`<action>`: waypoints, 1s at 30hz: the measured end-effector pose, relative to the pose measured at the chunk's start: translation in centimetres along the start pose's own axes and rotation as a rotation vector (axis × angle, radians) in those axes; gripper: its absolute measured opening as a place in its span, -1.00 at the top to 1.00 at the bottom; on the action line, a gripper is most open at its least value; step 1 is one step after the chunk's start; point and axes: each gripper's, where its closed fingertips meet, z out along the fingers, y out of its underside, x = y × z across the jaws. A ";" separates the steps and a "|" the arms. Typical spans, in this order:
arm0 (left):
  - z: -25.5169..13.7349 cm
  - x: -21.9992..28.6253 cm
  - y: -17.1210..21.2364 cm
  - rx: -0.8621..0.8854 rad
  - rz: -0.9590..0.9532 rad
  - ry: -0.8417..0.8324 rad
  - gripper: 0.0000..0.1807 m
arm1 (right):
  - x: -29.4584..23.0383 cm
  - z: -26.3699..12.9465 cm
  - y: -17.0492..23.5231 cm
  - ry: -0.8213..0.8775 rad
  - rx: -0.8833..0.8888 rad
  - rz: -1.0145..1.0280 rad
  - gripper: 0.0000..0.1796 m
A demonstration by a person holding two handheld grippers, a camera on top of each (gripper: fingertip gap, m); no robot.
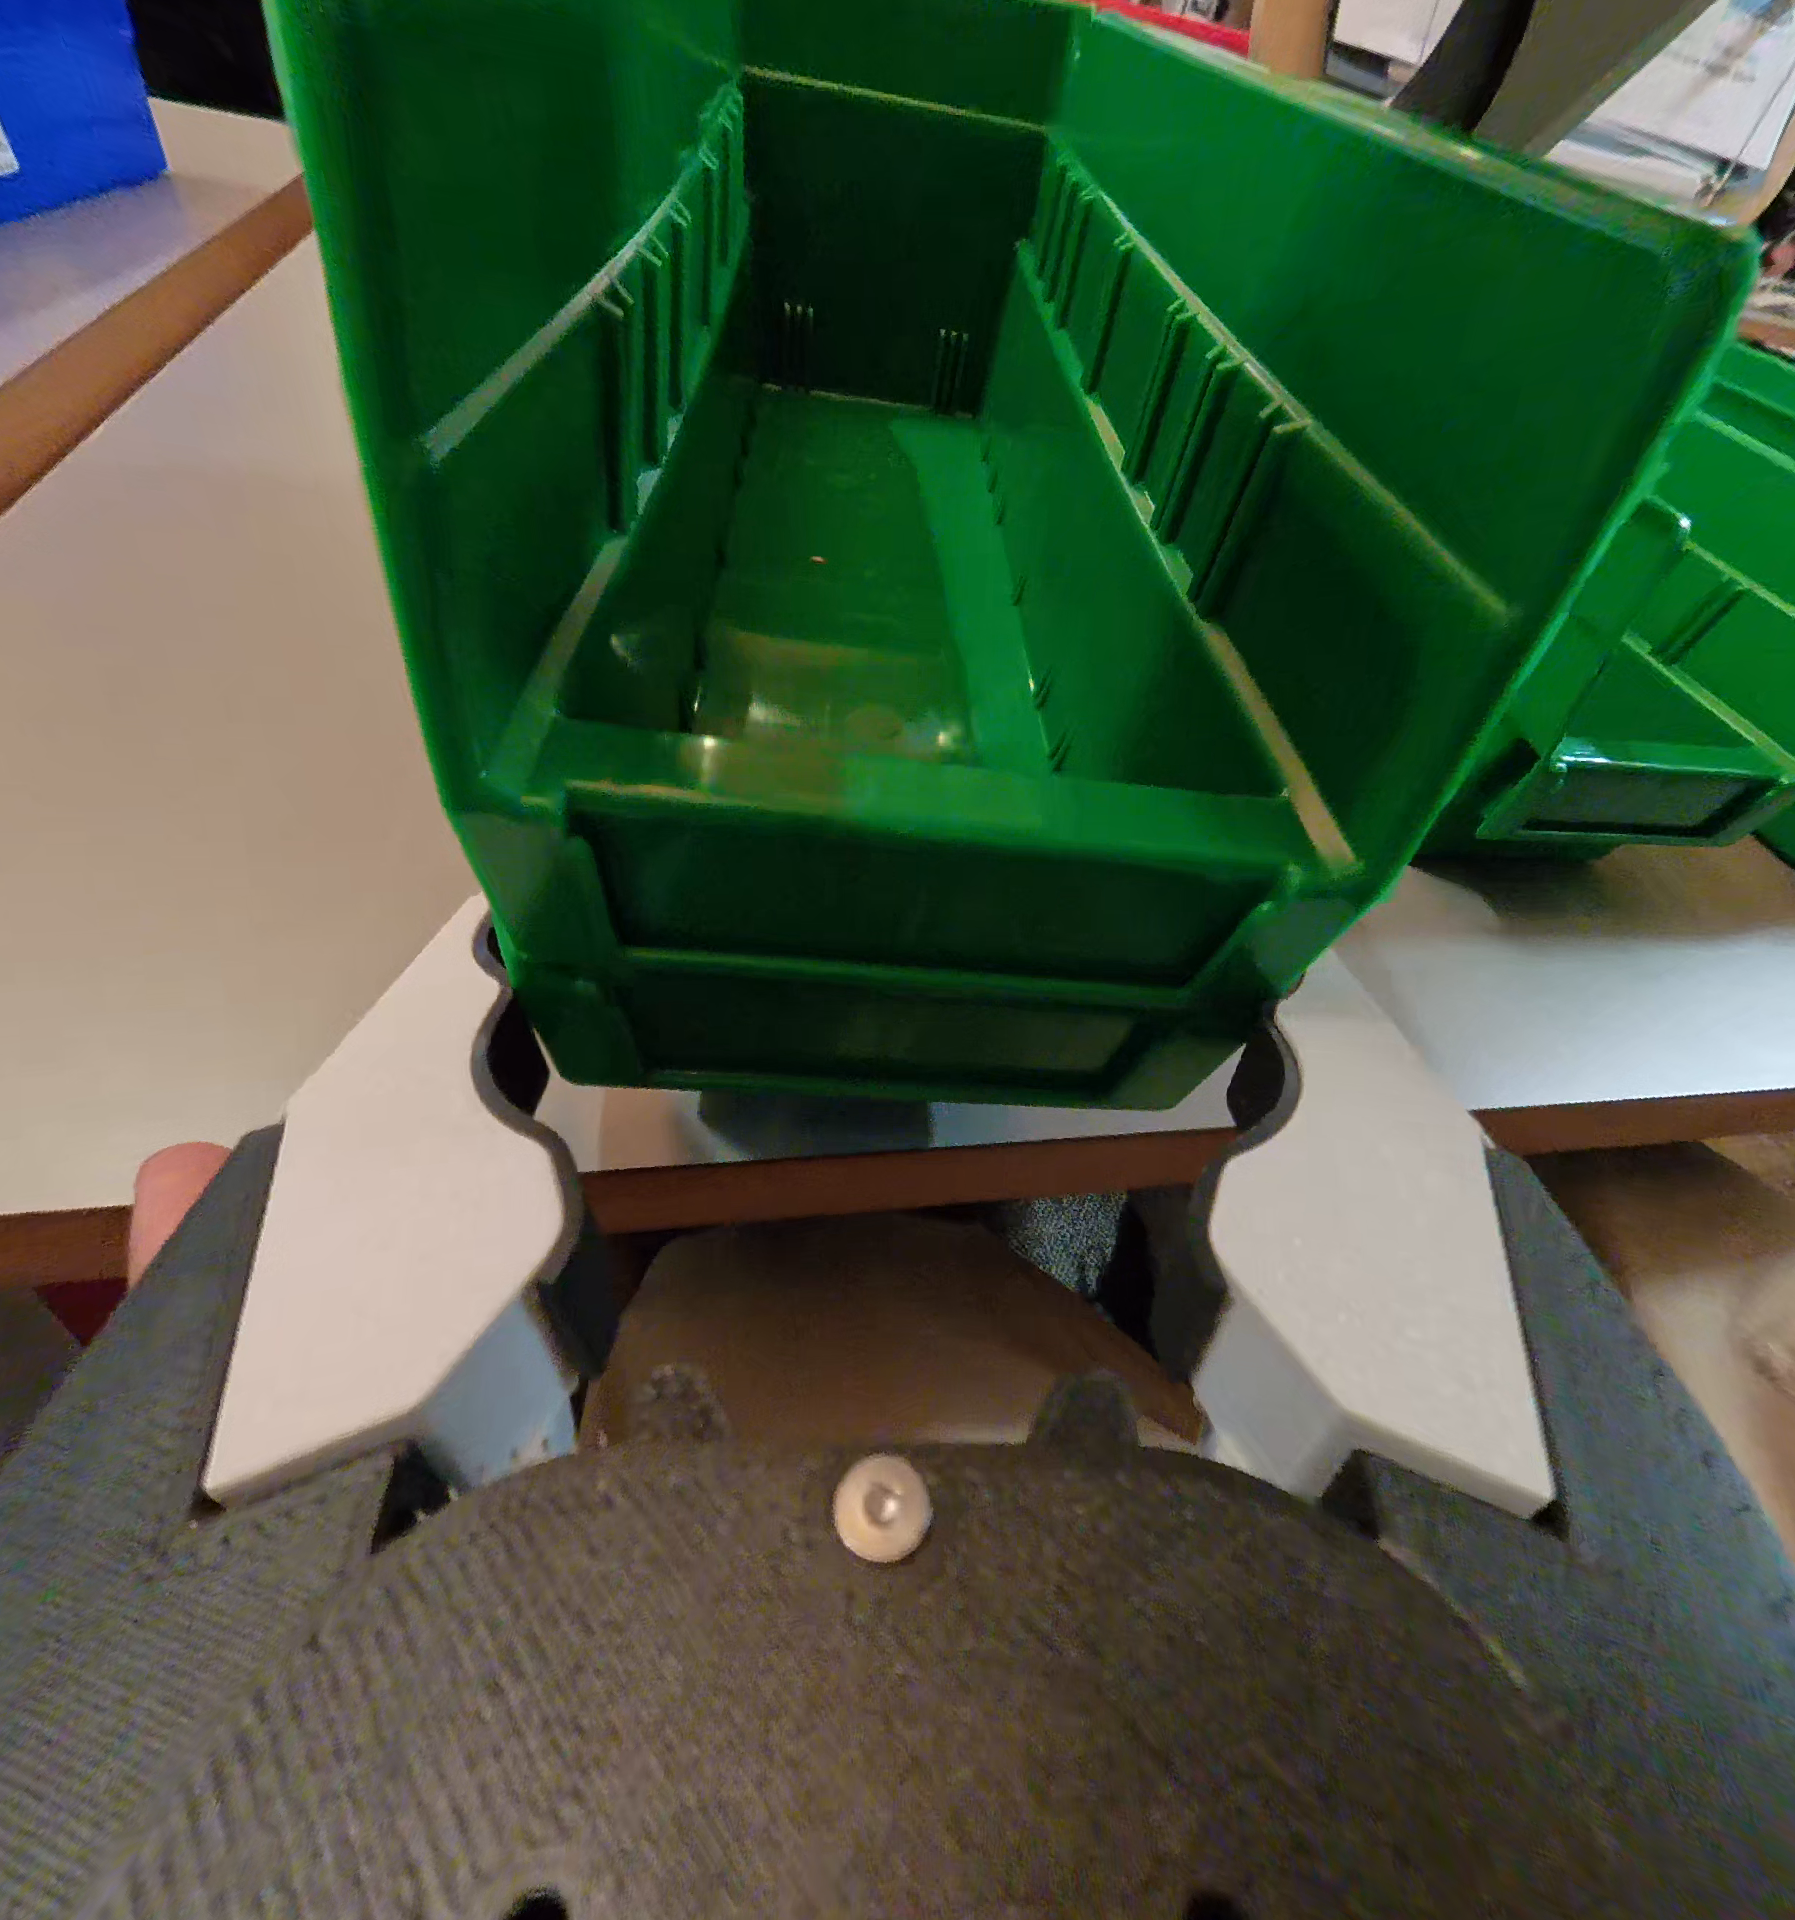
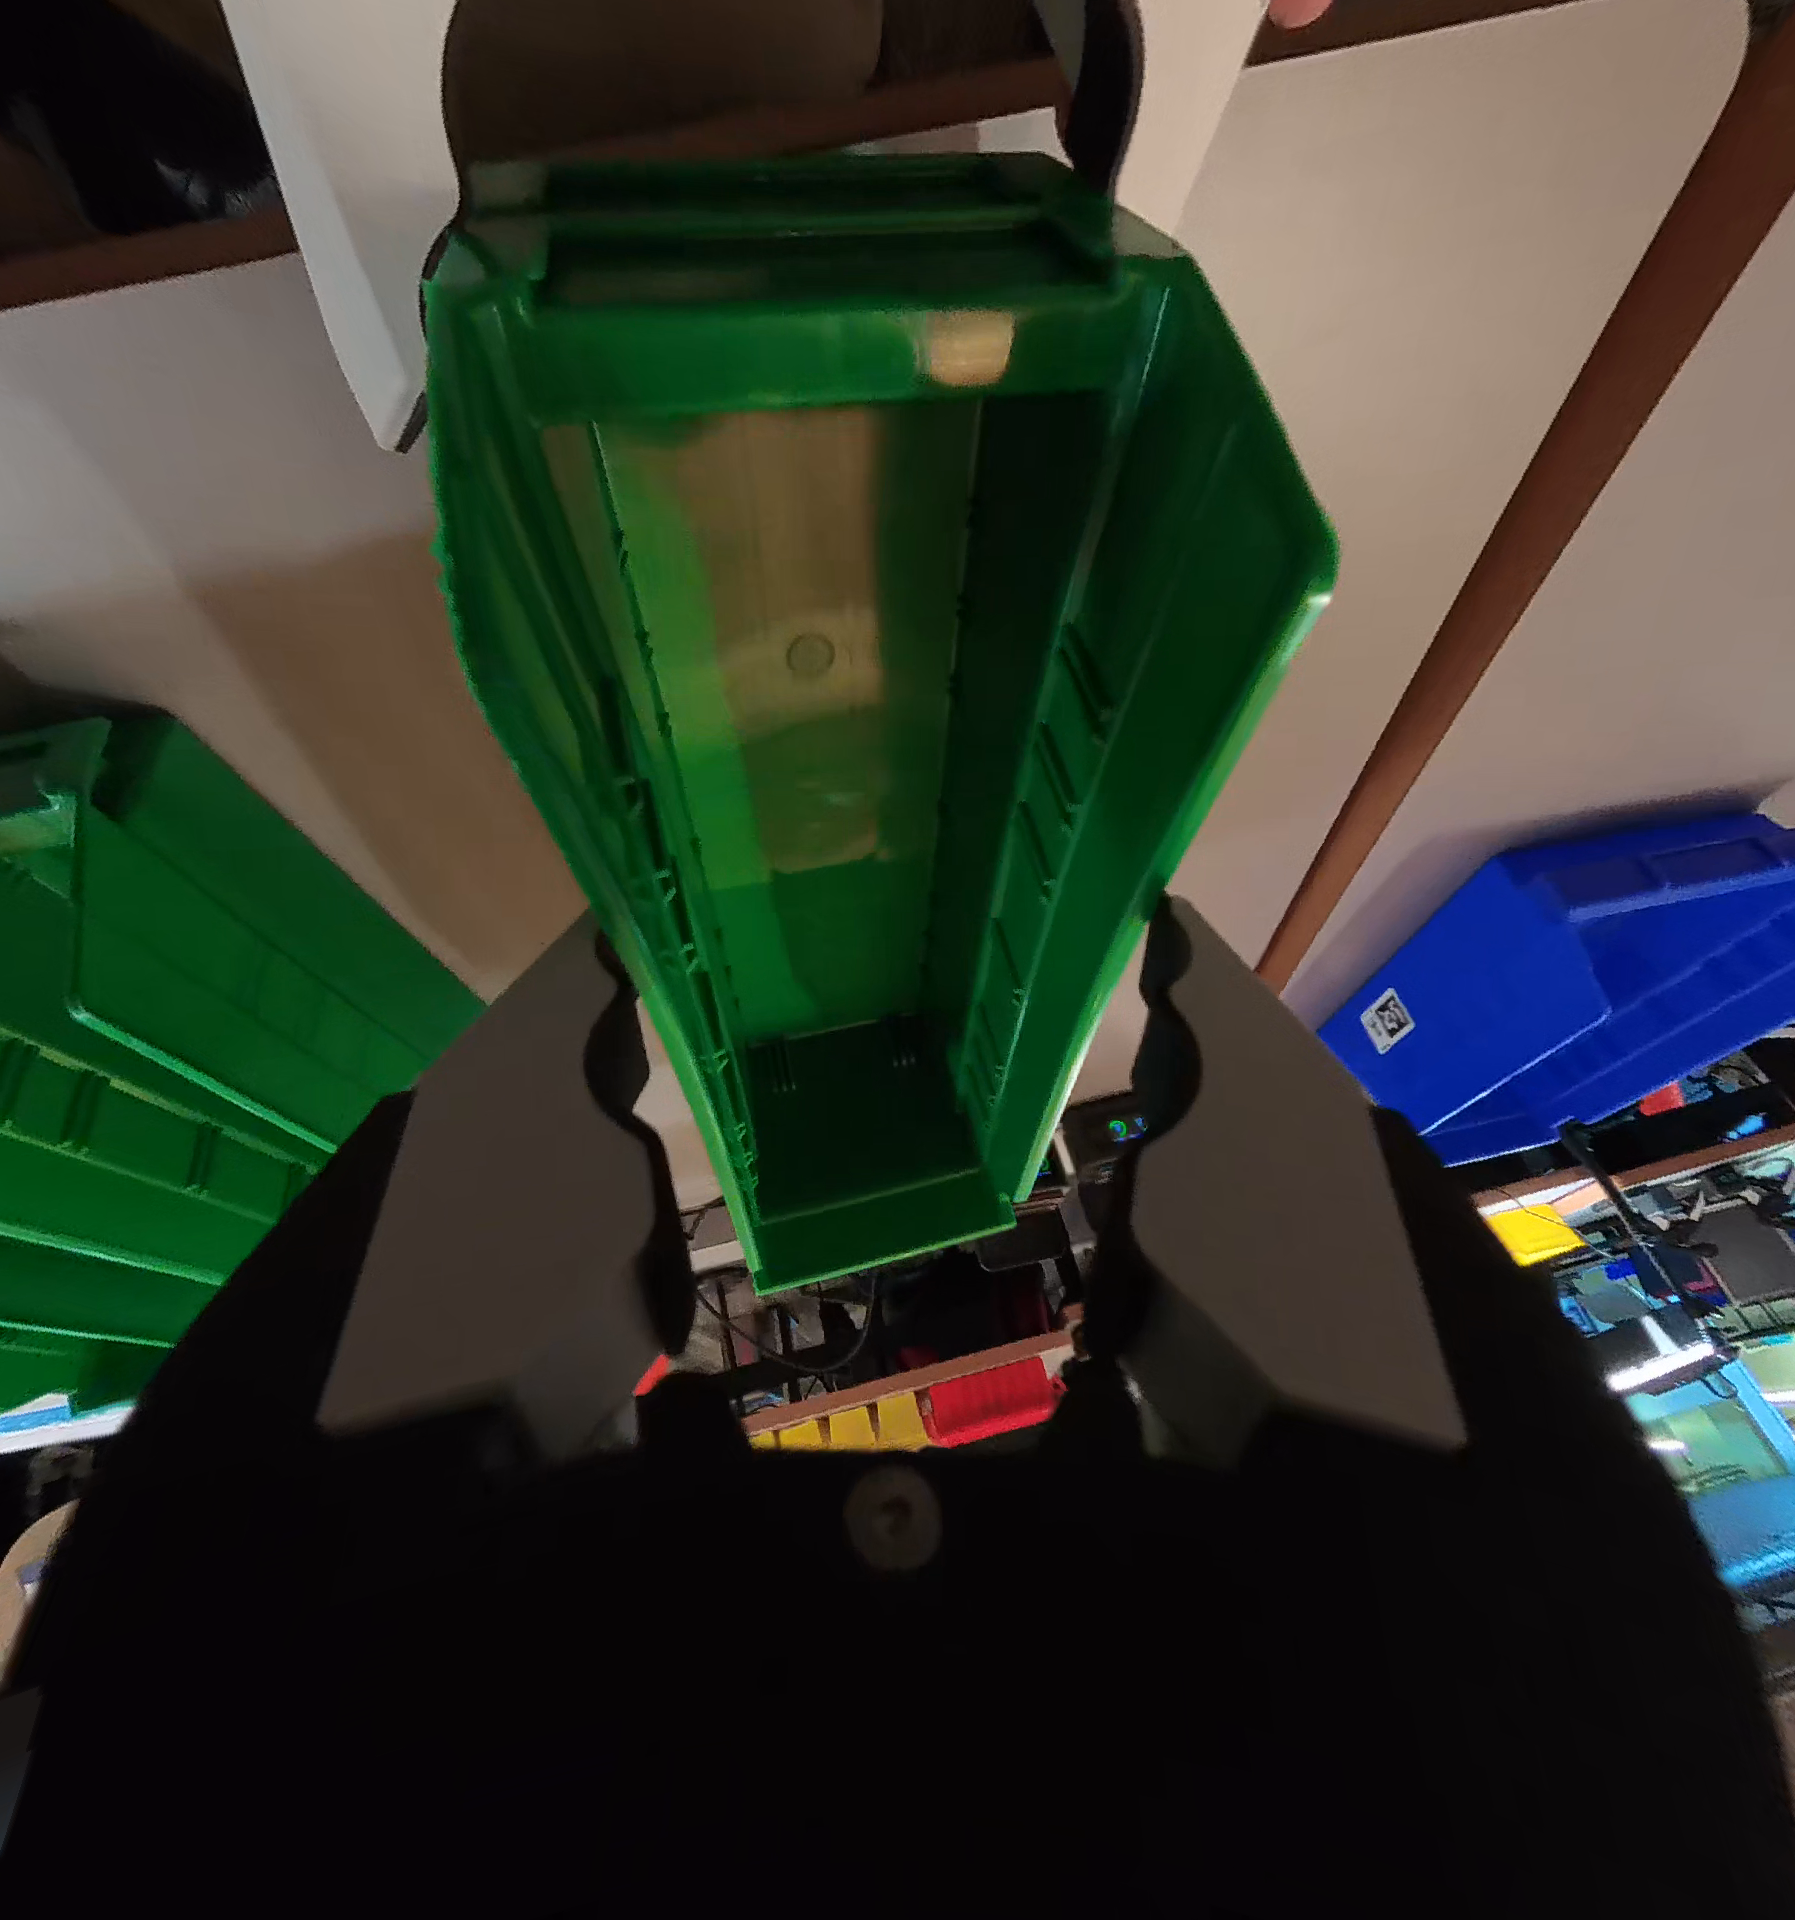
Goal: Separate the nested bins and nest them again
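Two long green bins point(image 1: 893, 582), one nested in the other, are tilted with their front end over the white table's point(image 1: 145, 748) near edge. My left gripper point(image 1: 888, 1023) is shut on the front end; its white fingers point(image 1: 425, 1195) press both front corners at the lower lip. In the right wrist view the same bins point(image 2: 851, 727) run away from the camera. My right gripper point(image 2: 885, 925) clasps their back part, with grey fingers point(image 2: 519, 1143) against both side walls. The left gripper's fingers point(image 2: 353, 270) show at the far end.
More green bins point(image 1: 1724, 623) lie on the table to the right of the held pair; they also show in the right wrist view point(image 2: 124, 1039). A blue bin point(image 2: 1620, 977) with a sticker sits on a neighbouring table point(image 1: 62, 312). Shelves with coloured bins stand beyond.
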 end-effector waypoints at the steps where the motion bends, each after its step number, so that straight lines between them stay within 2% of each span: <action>1: 0.1 0.0 0.1 -0.007 0.001 0.003 -0.49 | 0.1 0.0 0.1 0.005 0.002 -0.001 -0.05; 3: 0.2 0.2 0.4 -0.017 -0.006 0.011 -0.49 | 0.0 -0.1 0.1 0.001 0.007 0.002 -0.04; 4: 0.2 0.2 0.2 -0.008 -0.012 0.014 -0.49 | -0.9 -0.3 0.3 -0.054 0.004 -0.009 0.41; 5: 0.1 -0.1 0.3 -0.010 -0.089 0.024 -0.49 | -1.5 -0.4 0.5 -0.089 0.000 0.020 0.74; 6: 0.2 -0.9 0.8 -0.024 -0.148 0.013 -0.49 | -1.4 -0.7 0.8 -0.080 0.009 0.043 0.93; 8: -0.2 -2.5 0.8 -0.014 -0.086 -0.061 -0.45 | -0.1 -1.8 2.3 0.012 0.008 0.060 0.83; 11: -0.1 -2.3 0.8 -0.025 -0.076 -0.077 -0.43 | 0.2 -2.5 3.7 0.031 0.001 0.148 0.65; 17: 0.1 -1.9 1.2 -0.063 -0.016 -0.094 -0.43 | -2.1 -3.0 0.7 0.147 0.184 0.215 0.44; 22: 0.3 -1.9 1.2 -0.061 -0.009 -0.098 -0.42 | -2.3 -2.9 -1.8 0.523 0.253 0.190 0.57; 23: 0.4 -1.9 1.2 -0.062 -0.009 -0.099 -0.43 | -2.4 -2.5 -2.3 0.548 0.257 0.201 0.60; 27: 0.8 -1.9 1.1 -0.065 -0.012 -0.103 -0.42 | -2.7 -1.4 -2.9 0.614 0.232 0.227 0.89; 30: 1.1 -1.8 1.0 -0.066 -0.008 -0.109 -0.42 | -3.0 -1.5 -2.4 0.602 0.229 0.263 0.91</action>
